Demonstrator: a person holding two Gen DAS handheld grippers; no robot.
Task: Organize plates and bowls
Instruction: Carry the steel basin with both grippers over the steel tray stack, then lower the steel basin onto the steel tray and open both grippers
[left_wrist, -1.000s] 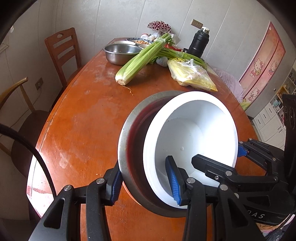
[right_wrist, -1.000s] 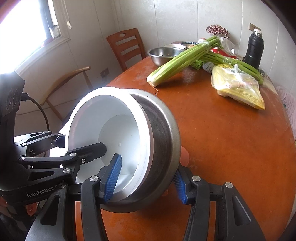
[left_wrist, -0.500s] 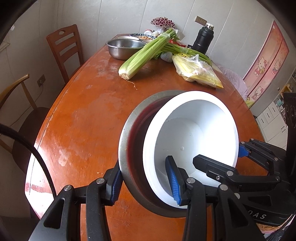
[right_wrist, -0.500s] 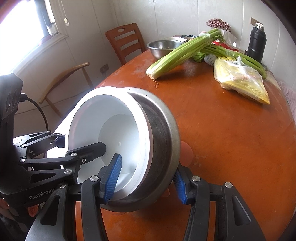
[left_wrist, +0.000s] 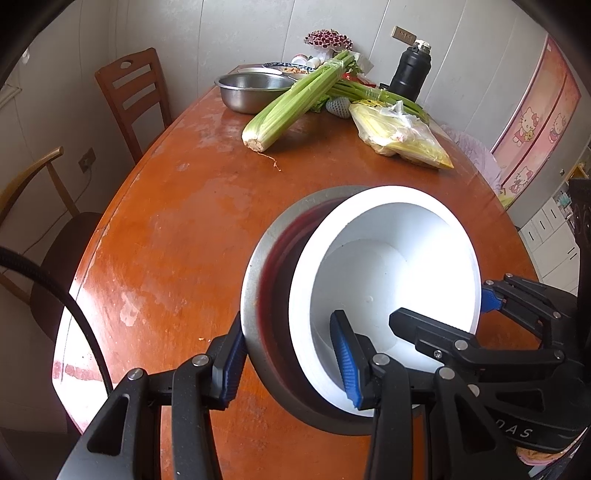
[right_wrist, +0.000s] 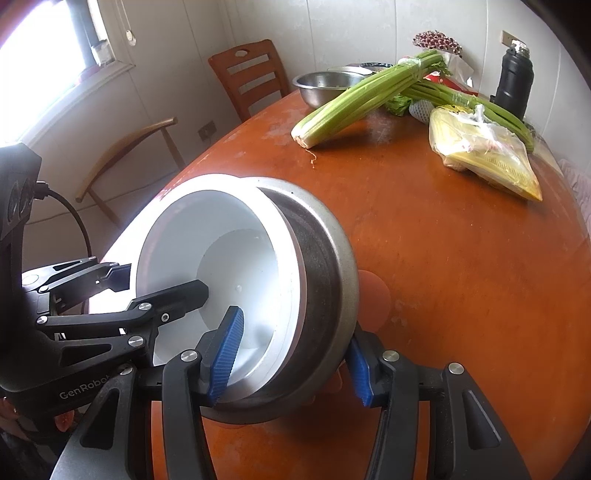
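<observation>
Above the near end of the round orange-brown wooden table (left_wrist: 155, 236), the left gripper (left_wrist: 291, 358) and right gripper (right_wrist: 295, 358) each clamp one side of a white ceramic bowl (left_wrist: 384, 280) nested in a grey steel bowl (left_wrist: 266, 295), tilted off the tabletop. Both should lower it evenly, keeping the rims level so the white one cannot slide out. A celery bunch (left_wrist: 291, 103), a bagged yellow bundle (left_wrist: 402, 136) and a steel basin (left_wrist: 251, 88) lie well apart at the far end, leaving the landing spot free.

The left hand-held gripper (left_wrist: 290, 363) is matte black plastic with silver round screw heads on its finger links. Its pads (left_wrist: 343, 354) are blue and ribbed. A black cable (left_wrist: 55, 291) curves away at about nine o'clock. The right hand-held gripper (right_wrist: 291, 354) is built alike: black links, silver screws, blue ribbed pads (right_wrist: 227, 354). Pale grey "GenRobot" lettering marks the left unit's body.
</observation>
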